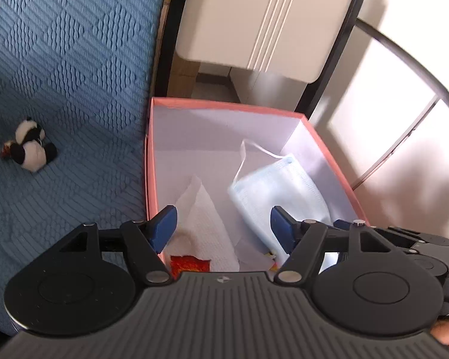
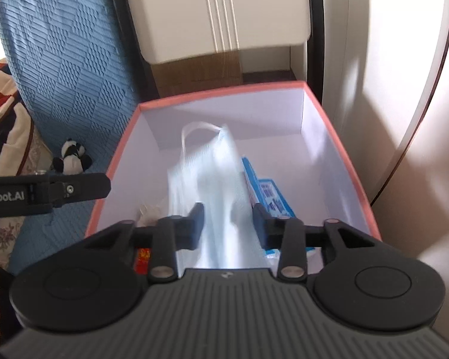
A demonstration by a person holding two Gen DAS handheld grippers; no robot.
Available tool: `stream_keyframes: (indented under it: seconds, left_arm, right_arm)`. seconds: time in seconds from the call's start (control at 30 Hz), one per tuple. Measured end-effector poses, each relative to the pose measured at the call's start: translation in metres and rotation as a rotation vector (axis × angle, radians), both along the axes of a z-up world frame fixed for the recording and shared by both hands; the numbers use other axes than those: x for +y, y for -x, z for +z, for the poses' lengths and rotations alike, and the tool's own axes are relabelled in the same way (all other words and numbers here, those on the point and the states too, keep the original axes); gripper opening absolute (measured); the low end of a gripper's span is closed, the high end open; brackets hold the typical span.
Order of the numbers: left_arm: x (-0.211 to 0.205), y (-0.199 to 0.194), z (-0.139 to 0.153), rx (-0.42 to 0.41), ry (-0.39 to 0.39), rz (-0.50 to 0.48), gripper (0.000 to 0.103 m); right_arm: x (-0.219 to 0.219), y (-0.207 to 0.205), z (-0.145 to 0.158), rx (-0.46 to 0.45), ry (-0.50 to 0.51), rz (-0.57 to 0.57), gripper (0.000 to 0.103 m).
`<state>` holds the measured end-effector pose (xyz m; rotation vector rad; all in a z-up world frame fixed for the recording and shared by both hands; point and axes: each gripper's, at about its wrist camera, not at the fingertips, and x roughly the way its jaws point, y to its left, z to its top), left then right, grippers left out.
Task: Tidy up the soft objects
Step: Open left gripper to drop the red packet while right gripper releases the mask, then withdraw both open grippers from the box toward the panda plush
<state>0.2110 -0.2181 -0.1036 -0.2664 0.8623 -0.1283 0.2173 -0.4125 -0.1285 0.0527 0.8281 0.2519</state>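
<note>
Left gripper (image 1: 223,224): fingers spread wide, holding nothing, above the box.
Right gripper (image 2: 228,224): fingers parted, blurred face mask (image 2: 206,173) between them; contact unclear.
Face mask: one, inside box.
Tissue (image 1: 206,218): one, ahead of left gripper's left finger.
Blue packet (image 2: 268,191): one, by right gripper's right finger.
Pink box (image 1: 224,107): one.
Panda plush (image 1: 30,146): one, far left on blue bedspread (image 1: 68,74).

A blue quilted bedspread (image 1: 63,74) covers the bed at left. Behind stands a cream cabinet (image 1: 263,18) with dark framing. Patterned red-and-white cloth (image 2: 0,101) lies bunched beside the spread.
</note>
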Motion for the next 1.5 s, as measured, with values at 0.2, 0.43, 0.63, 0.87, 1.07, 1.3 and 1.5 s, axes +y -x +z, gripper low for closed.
stream_keyframes:
  seconds: [0.2, 0.43, 0.63, 0.87, 1.07, 1.3, 1.5]
  left_arm:
    - [0.012, 0.019, 0.028, -0.068, -0.020, 0.003, 0.074]
    - [0.038, 0.046, 0.057, -0.149, -0.024, 0.020, 0.074]
    - [0.060, 0.064, 0.074, -0.206, -0.023, 0.045, 0.074]
    - [0.092, 0.087, 0.080, -0.255, -0.029, 0.076, 0.074]
    - [0.125, 0.104, 0.074, -0.278, -0.025, 0.139, 0.074]
    - [0.160, 0.117, 0.055, -0.290, -0.025, 0.203, 0.074]
    - [0.179, 0.124, 0.033, -0.281, -0.039, 0.222, 0.074]
  right_arm:
    - [0.007, 0.010, 0.022, -0.030, -0.012, -0.004, 0.041]
    - [0.026, 0.024, 0.048, -0.082, -0.030, 0.006, 0.041]
    - [0.046, 0.037, 0.060, -0.116, -0.042, 0.025, 0.042]
    - [0.076, 0.054, 0.061, -0.146, -0.039, 0.062, 0.041]
    - [0.106, 0.057, 0.051, -0.151, -0.055, 0.093, 0.042]
    - [0.139, 0.062, 0.031, -0.142, -0.055, 0.157, 0.042]
    - [0.165, 0.062, 0.008, -0.123, -0.044, 0.179, 0.042]
